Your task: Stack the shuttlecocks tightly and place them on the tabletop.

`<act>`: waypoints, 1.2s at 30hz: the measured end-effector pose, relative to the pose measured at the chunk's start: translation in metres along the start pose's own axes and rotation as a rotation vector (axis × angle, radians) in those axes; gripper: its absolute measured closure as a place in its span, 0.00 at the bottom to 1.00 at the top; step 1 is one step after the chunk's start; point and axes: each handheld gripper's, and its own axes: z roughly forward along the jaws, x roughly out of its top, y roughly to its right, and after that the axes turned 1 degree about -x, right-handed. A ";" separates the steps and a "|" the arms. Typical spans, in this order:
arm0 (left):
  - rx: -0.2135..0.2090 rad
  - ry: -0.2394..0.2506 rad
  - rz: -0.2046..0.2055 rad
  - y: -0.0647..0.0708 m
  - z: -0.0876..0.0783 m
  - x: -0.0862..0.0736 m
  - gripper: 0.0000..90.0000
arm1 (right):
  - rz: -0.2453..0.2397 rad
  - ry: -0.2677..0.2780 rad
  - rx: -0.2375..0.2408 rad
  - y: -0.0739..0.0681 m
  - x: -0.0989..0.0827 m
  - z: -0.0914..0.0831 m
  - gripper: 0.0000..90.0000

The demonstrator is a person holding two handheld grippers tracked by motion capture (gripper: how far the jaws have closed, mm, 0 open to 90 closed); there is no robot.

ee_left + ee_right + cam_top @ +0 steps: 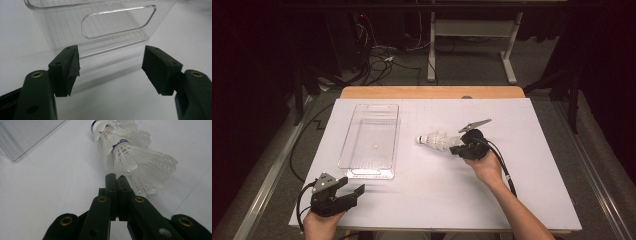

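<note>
A stack of white feather shuttlecocks (pixel 436 141) with blue bands lies at the middle of the white table, cork end pointing left. My right gripper (pixel 455 149) is at the stack's feather end. In the right gripper view its jaws (pixel 116 176) are pressed together, and the rim of the nearest shuttlecock's skirt (pixel 130 152) runs in between their tips. My left gripper (pixel 352 186) rests near the table's front left edge. It is open, with nothing between its pads (pixel 111 67), and faces the short end of a clear plastic tray (pixel 62 32).
The clear tray (pixel 369 172) lies lengthwise left of centre, with one small white thing on its floor; its corner (pixel 25 137) is to the left of the shuttlecocks. A white sheet (pixel 537 190) covers the table. Desk legs and cables stand on the floor beyond.
</note>
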 end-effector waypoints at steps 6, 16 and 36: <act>0.001 0.001 0.001 0.000 0.000 0.000 0.35 | -0.004 -0.004 0.008 -0.002 0.003 0.004 1.00; 0.001 0.001 0.001 0.000 0.000 0.000 0.35 | -0.008 -0.007 0.015 -0.004 0.009 0.011 1.00; 0.001 0.000 0.001 0.000 0.000 0.000 0.35 | -0.015 -0.004 0.022 -0.005 0.015 0.015 1.00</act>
